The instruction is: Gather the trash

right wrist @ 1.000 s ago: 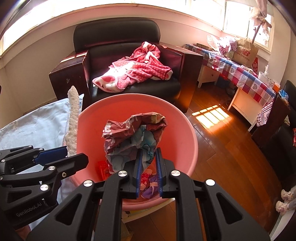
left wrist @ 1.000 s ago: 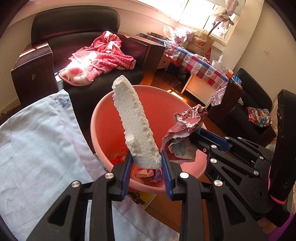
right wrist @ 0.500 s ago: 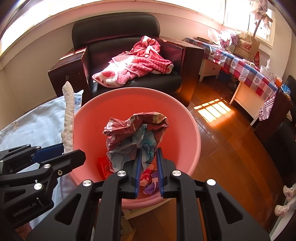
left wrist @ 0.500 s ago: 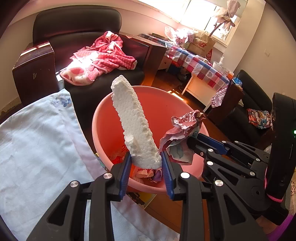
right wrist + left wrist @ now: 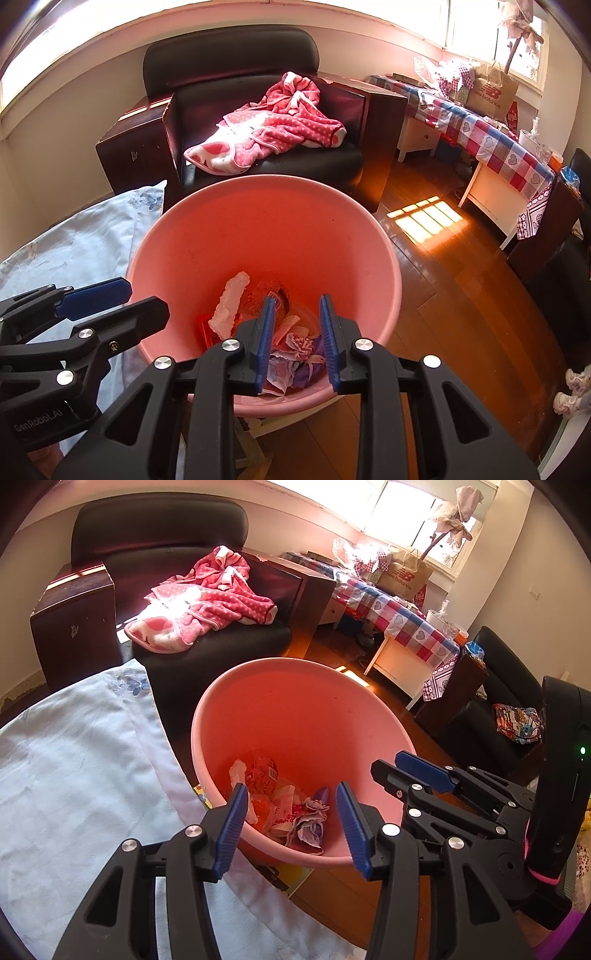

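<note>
I hold both tongs over the pink bin's near rim (image 5: pixel 391 273). The left tongs (image 5: pixel 291 823) have just been opening and gape with nothing between them. The right tongs (image 5: pixel 297 339) have also just parted, empty. The foam strip (image 5: pixel 229 306) lies inside the bin on the left; the crumpled wrapper (image 5: pixel 295 347) seems to sit among the trash below my right tongs.

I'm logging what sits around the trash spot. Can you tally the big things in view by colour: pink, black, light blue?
Pink: 2, the bucket and the spotted blanket
Black: 2, the armchair behind the bucket and a second seat at the far right
Light blue: 1, the cloth beside the bucket
Total: 5
</note>
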A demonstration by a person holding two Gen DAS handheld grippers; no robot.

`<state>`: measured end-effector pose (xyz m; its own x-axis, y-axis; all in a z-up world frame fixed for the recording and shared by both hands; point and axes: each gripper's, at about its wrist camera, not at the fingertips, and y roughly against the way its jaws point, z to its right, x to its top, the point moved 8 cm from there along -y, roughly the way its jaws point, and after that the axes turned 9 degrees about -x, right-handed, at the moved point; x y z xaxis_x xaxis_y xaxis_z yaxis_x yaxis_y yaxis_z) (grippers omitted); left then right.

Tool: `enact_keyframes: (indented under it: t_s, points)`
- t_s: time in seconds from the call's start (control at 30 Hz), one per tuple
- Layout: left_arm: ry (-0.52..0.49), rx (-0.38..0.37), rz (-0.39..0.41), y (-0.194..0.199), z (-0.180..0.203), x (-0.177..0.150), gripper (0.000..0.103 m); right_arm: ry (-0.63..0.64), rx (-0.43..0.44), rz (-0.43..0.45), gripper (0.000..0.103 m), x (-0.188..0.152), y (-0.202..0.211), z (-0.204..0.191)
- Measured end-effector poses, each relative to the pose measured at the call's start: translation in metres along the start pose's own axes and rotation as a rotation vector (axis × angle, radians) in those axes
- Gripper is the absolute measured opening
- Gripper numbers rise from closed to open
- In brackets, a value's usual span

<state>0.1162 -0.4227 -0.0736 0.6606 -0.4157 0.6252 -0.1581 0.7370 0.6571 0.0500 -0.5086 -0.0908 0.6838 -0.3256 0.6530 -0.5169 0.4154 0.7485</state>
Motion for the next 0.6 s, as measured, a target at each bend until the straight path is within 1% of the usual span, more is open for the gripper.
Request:
enact_keyframes:
  t_s: [0.37, 0.6]
  points:
    - [0.011, 0.02, 0.039, 0.021, 0.0, 0.001, 0.053, 0.013, 0.035, 0.018, 0.025, 0.001, 0.016, -0.012]
    - [0.011, 0.05, 0.07, 0.039, -0.002, -0.001, 0.055, 0.032, 0.057, 0.025, 0.026, -0.004, 0.026, -0.024]
